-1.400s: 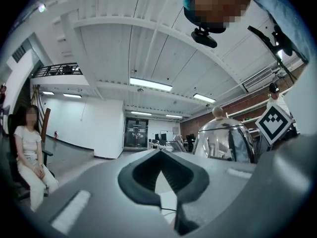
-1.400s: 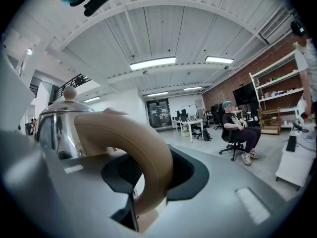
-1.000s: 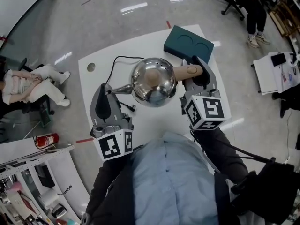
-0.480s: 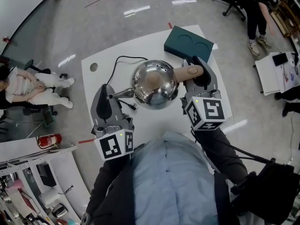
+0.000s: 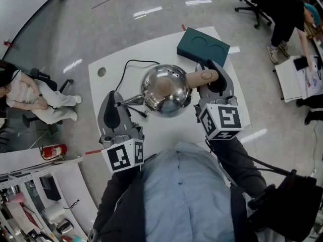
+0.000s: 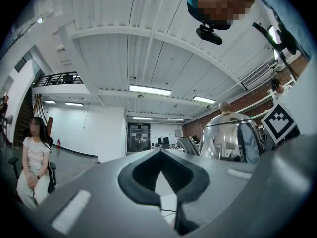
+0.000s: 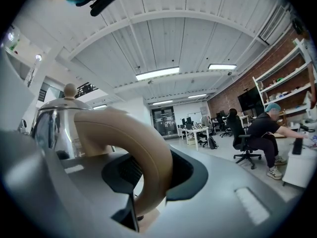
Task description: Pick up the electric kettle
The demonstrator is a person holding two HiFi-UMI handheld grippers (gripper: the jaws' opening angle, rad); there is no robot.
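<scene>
The electric kettle (image 5: 165, 89) is a shiny steel dome with a beige handle (image 5: 203, 76) and a spout pointing left, held above the white table (image 5: 151, 49). My right gripper (image 5: 212, 79) is shut on the handle; the right gripper view has the beige handle (image 7: 143, 157) clamped between the dark pads, with the steel body (image 7: 54, 128) to the left. My left gripper (image 5: 113, 112) sits left of the spout, shut with nothing between its pads (image 6: 158, 180). The left gripper view catches the kettle (image 6: 233, 138) at the right.
A dark teal box (image 5: 203, 47) lies at the table's far right corner. The kettle's black cord (image 5: 126, 67) loops over the table's left side. People sit on chairs at the left (image 5: 30, 97) and upper right (image 5: 287, 19). A red fire extinguisher (image 5: 50, 150) lies on the floor.
Both grippers and the kettle have hardly moved. Only the people in the background shifted.
</scene>
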